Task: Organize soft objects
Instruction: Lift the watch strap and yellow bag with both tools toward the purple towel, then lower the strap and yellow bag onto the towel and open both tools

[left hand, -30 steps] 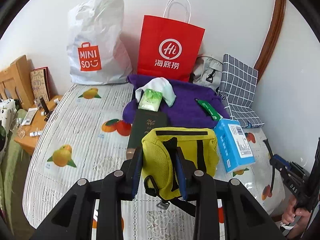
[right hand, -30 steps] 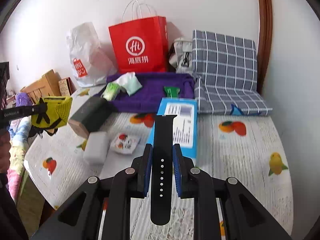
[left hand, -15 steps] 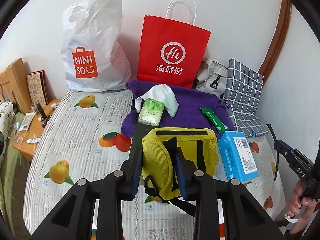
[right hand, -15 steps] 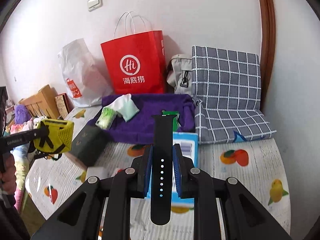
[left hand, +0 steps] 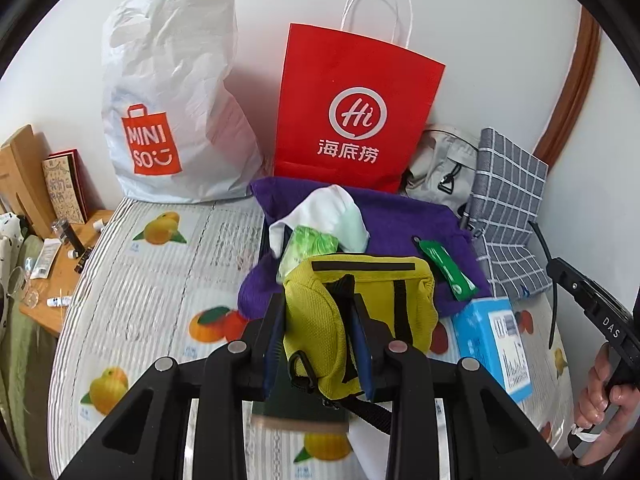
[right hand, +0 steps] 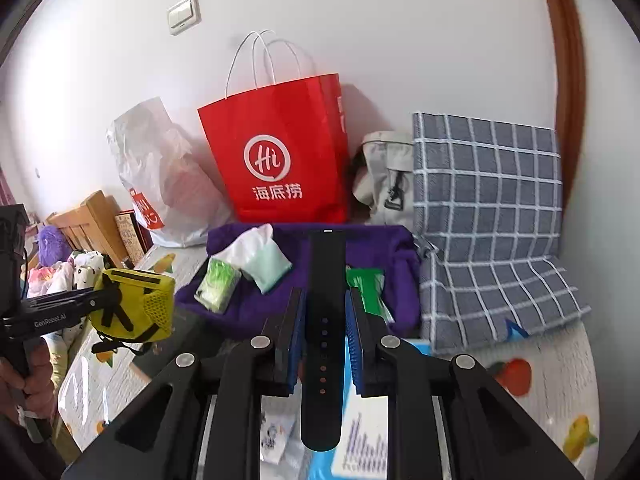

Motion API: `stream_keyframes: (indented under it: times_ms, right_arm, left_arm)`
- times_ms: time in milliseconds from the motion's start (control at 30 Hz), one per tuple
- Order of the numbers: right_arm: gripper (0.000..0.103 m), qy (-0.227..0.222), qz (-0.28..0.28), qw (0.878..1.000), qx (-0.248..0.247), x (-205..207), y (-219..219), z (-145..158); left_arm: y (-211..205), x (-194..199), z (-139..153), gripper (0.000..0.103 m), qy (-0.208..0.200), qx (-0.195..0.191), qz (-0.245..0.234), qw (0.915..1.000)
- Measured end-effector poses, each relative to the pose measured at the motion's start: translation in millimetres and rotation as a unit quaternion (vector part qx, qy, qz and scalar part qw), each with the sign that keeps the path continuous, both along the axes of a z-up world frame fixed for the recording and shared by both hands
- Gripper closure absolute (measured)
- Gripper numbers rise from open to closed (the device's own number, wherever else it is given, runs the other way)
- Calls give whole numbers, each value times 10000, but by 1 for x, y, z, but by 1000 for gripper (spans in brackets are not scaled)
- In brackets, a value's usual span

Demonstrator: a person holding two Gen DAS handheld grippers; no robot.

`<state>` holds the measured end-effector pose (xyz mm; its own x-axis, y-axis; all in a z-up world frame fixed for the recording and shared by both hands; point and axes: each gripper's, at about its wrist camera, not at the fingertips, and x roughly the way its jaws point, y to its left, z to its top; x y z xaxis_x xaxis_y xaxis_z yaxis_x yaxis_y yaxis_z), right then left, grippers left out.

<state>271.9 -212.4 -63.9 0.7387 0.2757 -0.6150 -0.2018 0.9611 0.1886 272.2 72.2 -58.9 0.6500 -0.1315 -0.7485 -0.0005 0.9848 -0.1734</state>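
The left gripper is clamped on the yellow pouch, the right gripper on the black strap, its long axis pointing to 12 o'clock. The purple towel lies at 12 o'clock from both, and neither is clearly nearer.

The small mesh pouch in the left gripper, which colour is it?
Yellow pouch with black straps; left wrist view shows it best.

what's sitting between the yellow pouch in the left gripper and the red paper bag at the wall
In the left wrist view, the purple towel lies between the yellow pouch and the red paper bag, with a white cloth and a green tissue pack on it.
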Motion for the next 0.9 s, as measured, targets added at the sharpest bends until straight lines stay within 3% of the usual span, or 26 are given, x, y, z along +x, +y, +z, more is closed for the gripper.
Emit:
stream_keyframes:
  times_ms: [500, 667, 900]
  right_arm:
    - [83, 150, 231, 9995, 122, 90, 20, -15]
    - [83, 385, 376, 9977, 407, 117, 21, -29]
    - [83, 761, -38, 9963, 409, 143, 7, -66]
  left_arm:
    - [-9, 81, -18, 73, 182, 43, -61, 9998]
    - [-15, 107, -24, 73, 221, 45, -115, 9997]
    - [-27, 138, -40, 73, 305, 67, -247, 9992]
